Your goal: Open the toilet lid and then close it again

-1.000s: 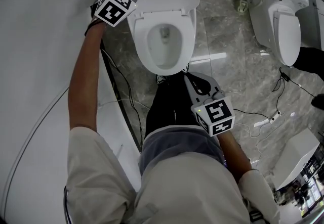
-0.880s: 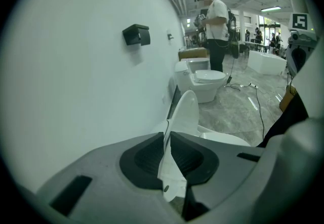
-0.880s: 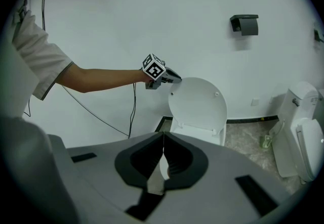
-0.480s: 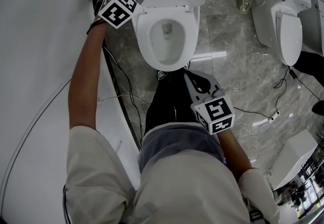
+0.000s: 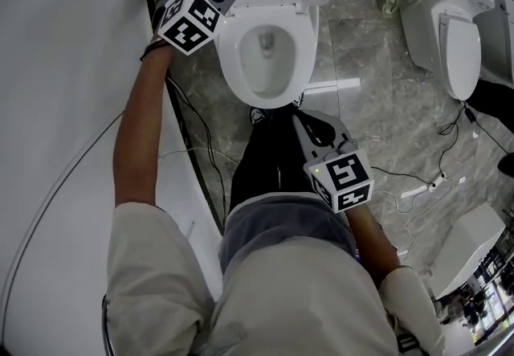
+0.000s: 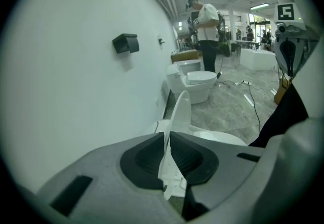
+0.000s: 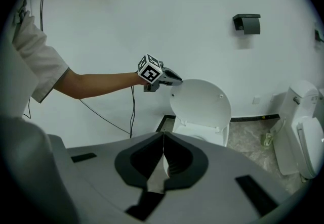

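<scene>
White wall (image 6: 76, 106); left gripper (image 6: 167, 139) grips raised toilet lid (image 6: 181, 112).

lid (image 6: 181, 109) edge hidden by fingers (image 6: 147, 157), neighbouring toilet (image 7: 304, 127) cropped at right

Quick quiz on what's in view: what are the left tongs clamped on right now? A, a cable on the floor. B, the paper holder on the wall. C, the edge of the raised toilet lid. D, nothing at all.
C: in the left gripper view the left tongs pinch the thin white edge of the upright toilet lid, which stands up between their pads.
</scene>
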Motion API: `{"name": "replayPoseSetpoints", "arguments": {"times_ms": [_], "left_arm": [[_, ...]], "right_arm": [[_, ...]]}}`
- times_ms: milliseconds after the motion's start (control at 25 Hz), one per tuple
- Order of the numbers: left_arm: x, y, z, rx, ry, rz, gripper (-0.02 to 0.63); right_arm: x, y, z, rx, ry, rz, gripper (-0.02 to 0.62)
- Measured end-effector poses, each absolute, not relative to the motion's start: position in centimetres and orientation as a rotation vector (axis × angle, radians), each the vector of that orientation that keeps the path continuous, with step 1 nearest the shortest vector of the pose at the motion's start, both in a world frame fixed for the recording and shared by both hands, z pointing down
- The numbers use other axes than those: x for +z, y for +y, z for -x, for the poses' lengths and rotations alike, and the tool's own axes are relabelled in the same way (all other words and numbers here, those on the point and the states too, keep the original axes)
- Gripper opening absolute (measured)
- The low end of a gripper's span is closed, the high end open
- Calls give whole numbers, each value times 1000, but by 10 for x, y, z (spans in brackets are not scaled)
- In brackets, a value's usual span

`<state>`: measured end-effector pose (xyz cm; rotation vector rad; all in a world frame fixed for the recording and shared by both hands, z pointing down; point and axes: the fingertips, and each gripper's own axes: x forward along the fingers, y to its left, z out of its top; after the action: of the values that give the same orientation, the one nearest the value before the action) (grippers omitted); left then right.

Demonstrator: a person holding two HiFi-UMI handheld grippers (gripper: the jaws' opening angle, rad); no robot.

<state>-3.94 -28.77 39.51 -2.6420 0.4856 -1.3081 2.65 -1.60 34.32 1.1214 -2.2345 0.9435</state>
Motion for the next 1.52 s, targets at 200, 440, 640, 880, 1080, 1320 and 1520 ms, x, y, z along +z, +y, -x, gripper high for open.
{"name": "replayPoseSetpoints", "arguments": {"times_ms": [200, 440, 640, 880, 1080, 1320, 1520], "left_arm": [[394, -270, 40, -1278, 498, 2637, 40], [397, -240, 42, -1286, 428, 2588, 39], [405, -217, 42, -1278, 401, 2605, 38], [411, -190, 46, -1268, 367, 2622, 38], [416, -178, 46, -1266, 347, 2647, 38], [423, -162, 49, -1279, 302, 2649, 38], [430, -146, 47, -1297, 253, 2656, 41]], "right_arm": [[342, -11, -24, 947, -2235, -1121, 11], [342, -3, -15, 943, -2242, -1105, 11], [343, 3, -9, 942, -2250, -1089, 11], [345, 13, -2, 944, -2249, -1077, 11], [346, 16, 2, 949, -2247, -1072, 11], [347, 19, 7, 950, -2247, -1074, 11], [347, 21, 5, 957, -2250, -1074, 11]]}}
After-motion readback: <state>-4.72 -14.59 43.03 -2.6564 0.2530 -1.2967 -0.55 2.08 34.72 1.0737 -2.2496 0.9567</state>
